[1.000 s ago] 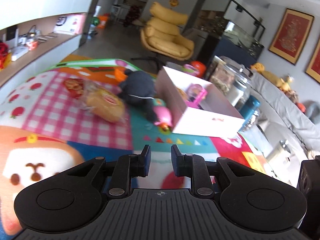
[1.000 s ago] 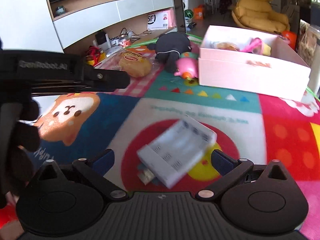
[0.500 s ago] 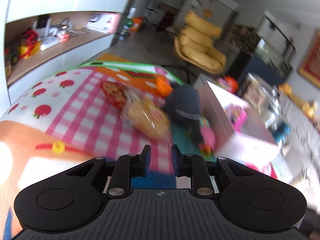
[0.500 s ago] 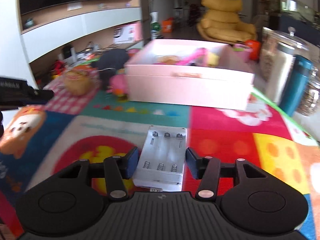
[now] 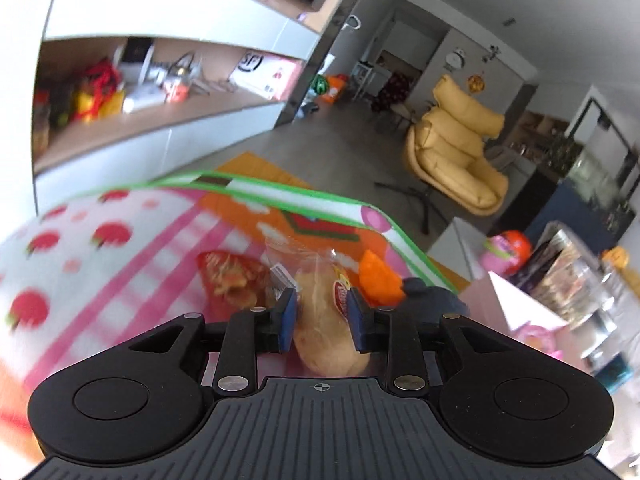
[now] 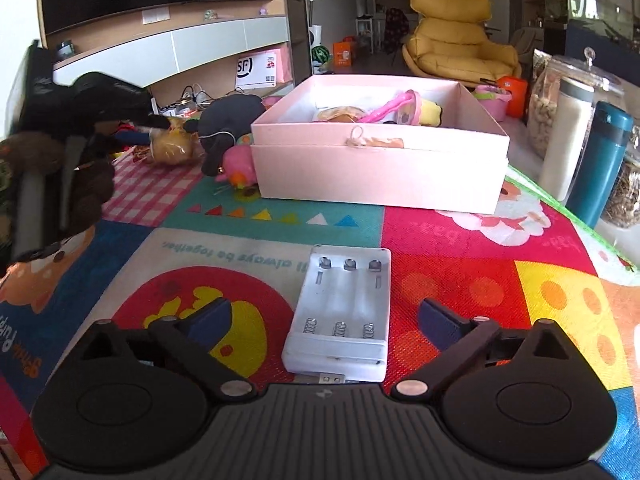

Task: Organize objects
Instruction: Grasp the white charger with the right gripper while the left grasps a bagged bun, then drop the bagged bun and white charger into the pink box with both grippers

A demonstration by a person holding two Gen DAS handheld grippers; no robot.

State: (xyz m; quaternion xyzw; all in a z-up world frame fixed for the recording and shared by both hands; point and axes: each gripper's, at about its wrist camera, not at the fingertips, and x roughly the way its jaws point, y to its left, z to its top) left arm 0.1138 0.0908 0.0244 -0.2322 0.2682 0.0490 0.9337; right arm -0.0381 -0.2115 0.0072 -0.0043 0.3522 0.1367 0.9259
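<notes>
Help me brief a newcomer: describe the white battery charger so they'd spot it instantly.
Start at the pink box on the colourful play mat. Nearer than it, on the mat, lies the battery charger, between the open right tongs. It alone is white plastic, with three empty spring slots.

The left wrist camera sat low over the play mat point(image 5: 120, 248), close behind a wrapped bun point(image 5: 324, 320), and faced across the mat's far green-edged corner toward the shelf unit point(image 5: 160, 120) and the yellow armchair point(image 5: 456, 152). The right wrist camera looked from near the mat's point(image 6: 460, 280) near edge, facing along it past a white battery charger point(image 6: 344, 312) just ahead, toward the pink box point(image 6: 380, 168) farther on. Both views shared the bun point(image 6: 172, 144), the black plush toy point(image 5: 432, 292) point(image 6: 228, 120), the box, the shelves and the armchair point(image 6: 452, 40).
</notes>
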